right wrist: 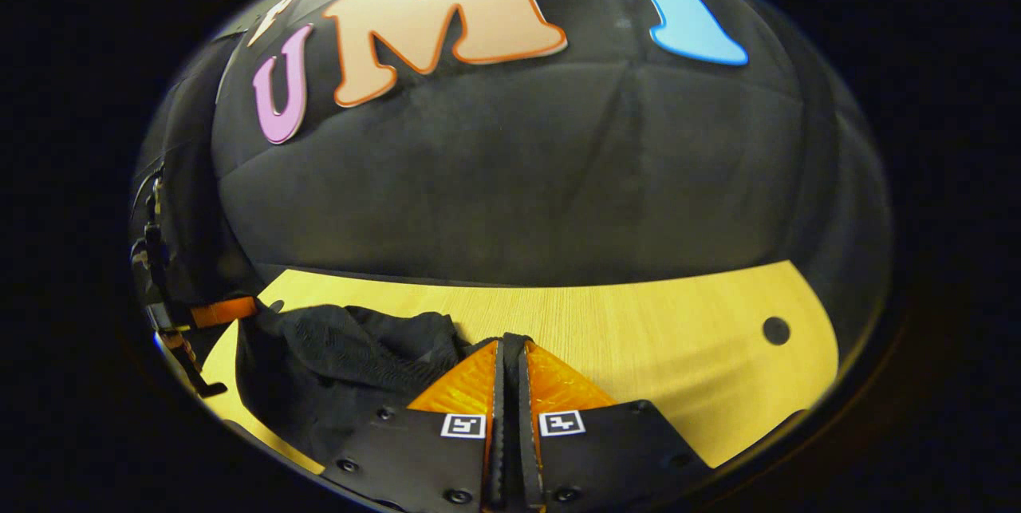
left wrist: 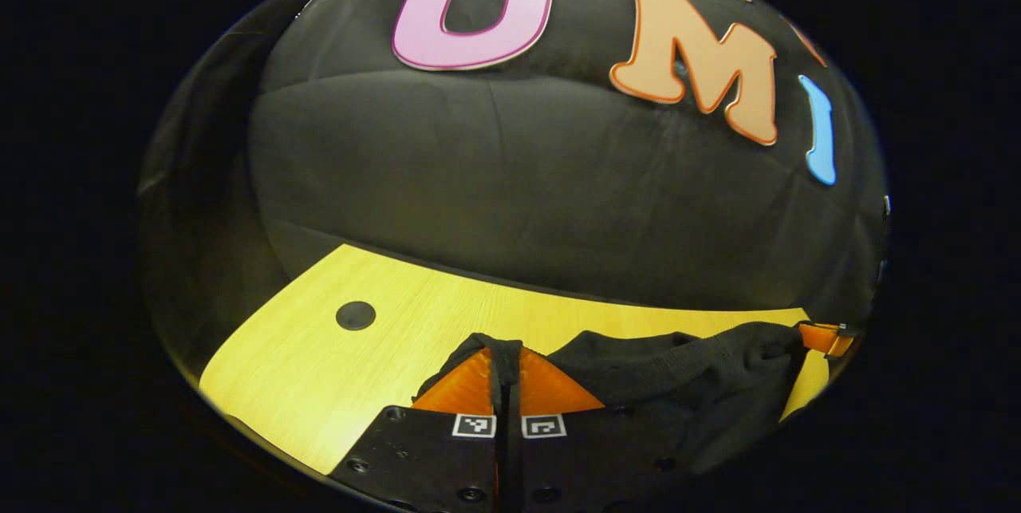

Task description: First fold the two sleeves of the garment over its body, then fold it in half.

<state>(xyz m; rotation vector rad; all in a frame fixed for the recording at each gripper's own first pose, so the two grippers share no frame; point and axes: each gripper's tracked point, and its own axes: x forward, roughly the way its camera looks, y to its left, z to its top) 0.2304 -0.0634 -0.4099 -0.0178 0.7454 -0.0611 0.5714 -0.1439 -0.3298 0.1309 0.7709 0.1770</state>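
The garment (left wrist: 686, 373), a dark knit piece, hung bunched between the two grippers above the near part of the wooden table (left wrist: 319, 361). In the left gripper view, the left gripper (left wrist: 506, 353) had its jaws closed together on a fold of the cloth, which stretched away to the right toward the other gripper at the far edge. In the right gripper view, the right gripper (right wrist: 510, 345) likewise pinched an edge of the fabric (right wrist: 351, 361), the rest sagging to its left. A round dark hole (left wrist: 356, 315) marked the table.
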